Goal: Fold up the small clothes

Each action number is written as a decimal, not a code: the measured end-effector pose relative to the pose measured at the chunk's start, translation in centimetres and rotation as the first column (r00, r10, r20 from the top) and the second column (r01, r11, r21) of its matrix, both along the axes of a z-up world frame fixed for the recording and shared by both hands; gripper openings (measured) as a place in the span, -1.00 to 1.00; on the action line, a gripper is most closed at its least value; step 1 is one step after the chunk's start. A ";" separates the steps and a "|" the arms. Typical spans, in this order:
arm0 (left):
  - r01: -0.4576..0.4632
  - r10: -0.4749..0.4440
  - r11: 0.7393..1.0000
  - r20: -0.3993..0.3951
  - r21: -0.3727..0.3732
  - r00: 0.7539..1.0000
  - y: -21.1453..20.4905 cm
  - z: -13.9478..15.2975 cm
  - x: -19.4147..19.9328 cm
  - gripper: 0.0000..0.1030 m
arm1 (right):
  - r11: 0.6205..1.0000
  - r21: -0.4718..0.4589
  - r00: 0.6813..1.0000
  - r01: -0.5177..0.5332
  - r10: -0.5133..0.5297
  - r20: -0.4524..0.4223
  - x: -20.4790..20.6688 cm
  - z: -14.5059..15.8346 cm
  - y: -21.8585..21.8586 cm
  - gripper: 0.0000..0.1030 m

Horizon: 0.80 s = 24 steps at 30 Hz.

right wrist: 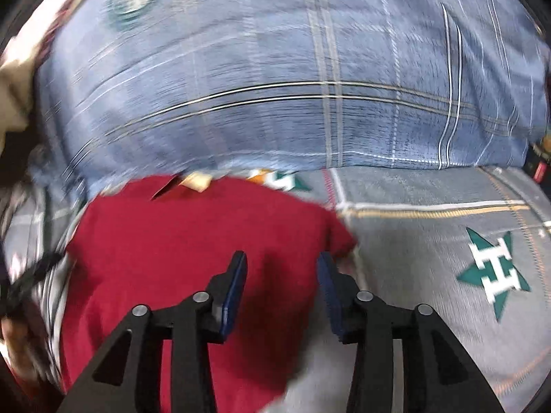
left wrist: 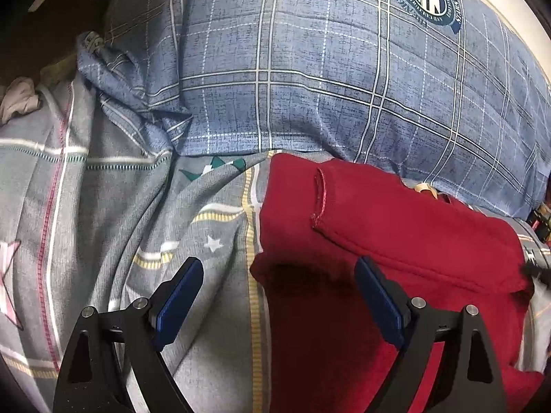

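Observation:
A dark red garment lies folded on the grey patterned bed sheet, a sleeve cuff turned in on top. My left gripper is open above the garment's left edge, holding nothing. The red garment fills the lower left of the right wrist view, which is blurred. My right gripper is open over its right edge, empty.
A large blue plaid pillow with a round badge lies just behind the garment and also shows in the right wrist view. Grey sheet with a green star stretches to the right. Crumpled cloth lies at far left.

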<state>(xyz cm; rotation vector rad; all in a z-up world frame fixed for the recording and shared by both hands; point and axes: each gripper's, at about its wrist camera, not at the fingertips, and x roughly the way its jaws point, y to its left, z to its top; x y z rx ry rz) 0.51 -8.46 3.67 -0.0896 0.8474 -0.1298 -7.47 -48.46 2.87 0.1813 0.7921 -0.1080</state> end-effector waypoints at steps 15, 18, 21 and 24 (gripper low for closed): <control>0.030 -0.030 0.994 -0.003 -0.103 1.000 4.4 2.8 -15.4 0.75 | 0.996 0.088 1.000 0.024 -0.024 0.004 -10.0 0.2 3.6 0.45; 0.009 -0.012 0.996 -0.030 -0.090 0.999 4.8 1.9 -18.0 0.75 | 0.990 0.137 1.000 0.012 -0.016 0.022 -13.4 -0.1 4.2 0.51; 0.000 -0.009 0.992 -0.067 -0.125 0.998 5.2 1.3 -19.5 0.74 | 0.987 0.160 1.000 0.000 -0.004 0.026 -16.2 -0.4 5.1 0.52; 0.007 -0.015 0.994 -0.076 -0.113 0.997 5.1 1.4 -20.4 0.74 | 0.987 0.162 1.000 -0.011 0.010 0.008 -18.5 -0.9 5.5 0.54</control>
